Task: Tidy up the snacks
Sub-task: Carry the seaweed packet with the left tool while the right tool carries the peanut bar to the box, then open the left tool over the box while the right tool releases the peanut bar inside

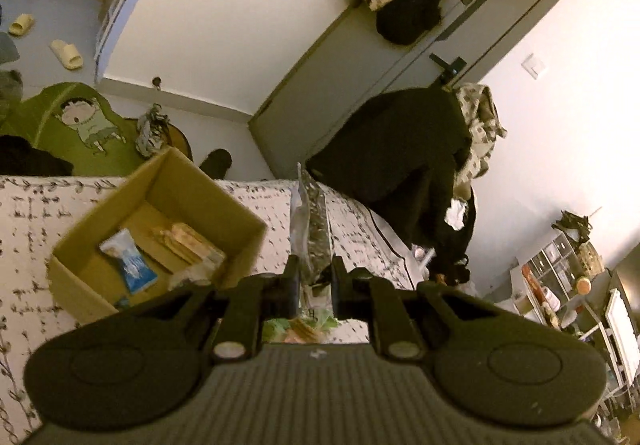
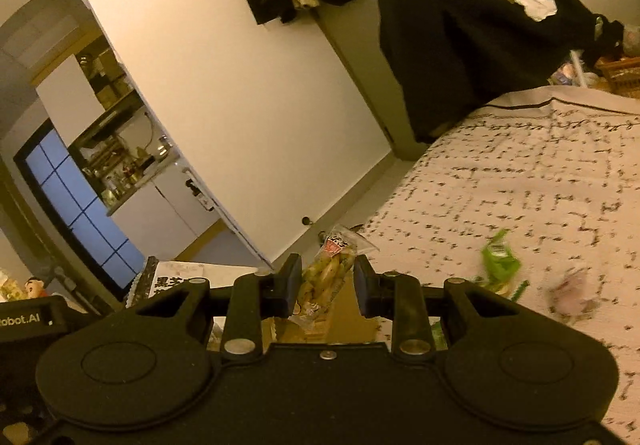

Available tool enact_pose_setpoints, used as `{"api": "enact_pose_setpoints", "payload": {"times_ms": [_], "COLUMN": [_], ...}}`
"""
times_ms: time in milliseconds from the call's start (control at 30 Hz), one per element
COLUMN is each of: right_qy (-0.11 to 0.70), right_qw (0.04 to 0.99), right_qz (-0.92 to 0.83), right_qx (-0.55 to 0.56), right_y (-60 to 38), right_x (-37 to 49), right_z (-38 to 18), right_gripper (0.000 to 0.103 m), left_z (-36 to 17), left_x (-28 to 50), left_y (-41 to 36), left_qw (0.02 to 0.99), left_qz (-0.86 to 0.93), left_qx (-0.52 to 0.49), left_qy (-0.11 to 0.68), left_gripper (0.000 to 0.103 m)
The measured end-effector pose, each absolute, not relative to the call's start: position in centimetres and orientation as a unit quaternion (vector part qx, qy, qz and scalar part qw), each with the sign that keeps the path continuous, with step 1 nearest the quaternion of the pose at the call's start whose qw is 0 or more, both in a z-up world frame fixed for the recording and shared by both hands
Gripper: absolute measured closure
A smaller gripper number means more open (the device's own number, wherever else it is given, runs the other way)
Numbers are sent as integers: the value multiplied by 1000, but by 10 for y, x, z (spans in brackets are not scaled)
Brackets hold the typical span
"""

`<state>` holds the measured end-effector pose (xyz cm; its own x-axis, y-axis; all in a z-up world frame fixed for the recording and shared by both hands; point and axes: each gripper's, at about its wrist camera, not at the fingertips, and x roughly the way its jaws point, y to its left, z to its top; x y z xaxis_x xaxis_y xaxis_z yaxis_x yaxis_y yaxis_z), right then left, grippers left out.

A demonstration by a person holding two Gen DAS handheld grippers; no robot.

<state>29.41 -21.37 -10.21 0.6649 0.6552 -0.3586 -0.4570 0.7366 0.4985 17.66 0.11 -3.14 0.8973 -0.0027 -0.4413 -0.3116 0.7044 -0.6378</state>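
In the left wrist view my left gripper [image 1: 316, 285] is shut on a silver foil packet [image 1: 310, 229] that stands upright between the pads, raised over the patterned bed sheet [image 1: 40, 213]. To its left an open cardboard box [image 1: 224, 197] holds a blue-and-white packet [image 1: 128, 261] and brown packets [image 1: 188, 241]. In the right wrist view my right gripper [image 2: 327, 285] is shut on a clear packet of green-yellow snacks [image 2: 330, 269] with a red label, lifted above the bed edge. A green packet [image 2: 500, 261] and a blurred pale packet [image 2: 572, 293] lie on the sheet [image 2: 520, 173] to the right.
A black coat [image 1: 400, 149] hangs over furniture past the bed's far edge, beside a grey door [image 1: 360, 57]. A green cartoon rug [image 1: 80, 121] lies on the floor. Cluttered shelves [image 1: 560, 269] stand far right. A white box with black characters [image 2: 180, 281] sits left of the right gripper.
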Motion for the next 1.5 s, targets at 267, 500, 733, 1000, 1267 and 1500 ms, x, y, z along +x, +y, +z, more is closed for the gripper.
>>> {"api": "enact_pose_setpoints", "payload": {"times_ms": [267, 500, 733, 1000, 1267, 1500], "right_qy": [271, 282, 301, 328, 333, 342], "right_qw": [884, 876, 865, 859, 868, 873], "right_qz": [323, 329, 338, 335, 310, 303], "right_qx": [201, 211, 218, 206, 199, 171], "right_y": [-194, -178, -155, -136, -151, -162], "right_x": [294, 292, 295, 302, 301, 296], "right_z": [-106, -111, -123, -138, -133, -122], "right_gripper": [79, 82, 84, 69, 51, 35], "left_z": [-32, -37, -51, -77, -99, -89], "left_x": [167, 163, 164, 172, 172, 171], "left_y": [29, 51, 70, 82, 86, 79], "left_qw": [897, 895, 891, 881, 865, 877], "left_qz": [115, 133, 147, 151, 163, 158], "left_qx": [-376, -375, -373, -379, -392, -377], "left_qy": [203, 203, 213, 241, 267, 251], "left_gripper": [90, 90, 90, 90, 90, 85]}}
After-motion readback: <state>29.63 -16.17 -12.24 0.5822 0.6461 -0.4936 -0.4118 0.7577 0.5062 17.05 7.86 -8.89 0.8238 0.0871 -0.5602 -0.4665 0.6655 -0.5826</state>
